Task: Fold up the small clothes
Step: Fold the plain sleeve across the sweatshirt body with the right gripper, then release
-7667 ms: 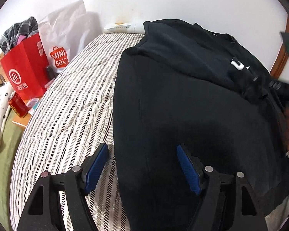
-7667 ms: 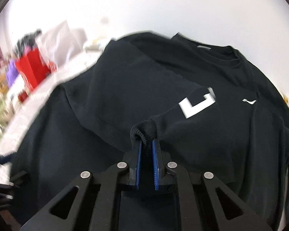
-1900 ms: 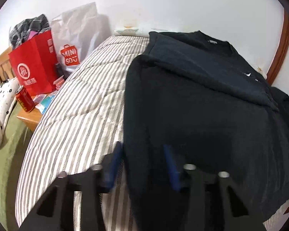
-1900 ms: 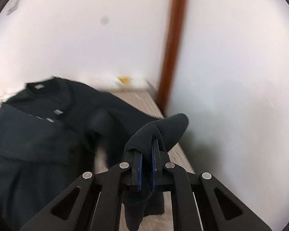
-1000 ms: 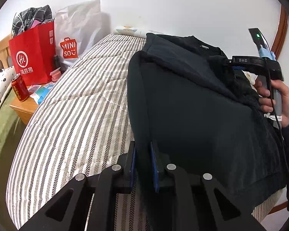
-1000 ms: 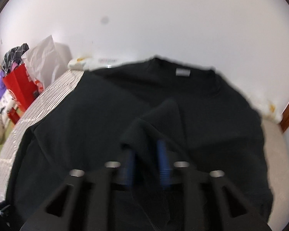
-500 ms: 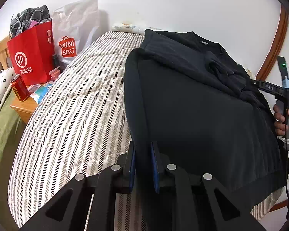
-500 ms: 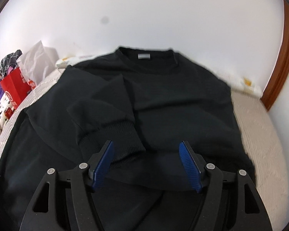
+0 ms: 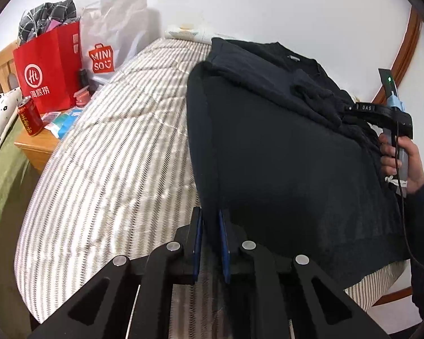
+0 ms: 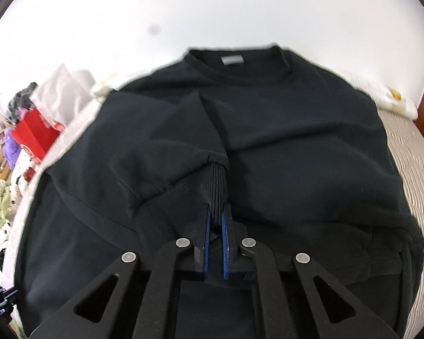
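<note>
Pinching the ribbed sleeve cuff (image 10: 216,189) again, the right claw (image 10: 215,227) was wide before; the left claw (image 9: 210,226) grips the sweatshirt (image 9: 282,155) edge, so sleeve folding continues.

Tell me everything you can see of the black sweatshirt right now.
The black sweatshirt lies spread on the striped bed cover, neck toward the wall. It looks like soft, thick knit, with a round collar holding a grey label and ribbed cuffs. One sleeve is folded across the body, and the right tool is shut on its ribbed cuff. The left tool is shut on the garment's side edge near the hem. The other cuff lies bunched at the lower right in the right wrist view.
</note>
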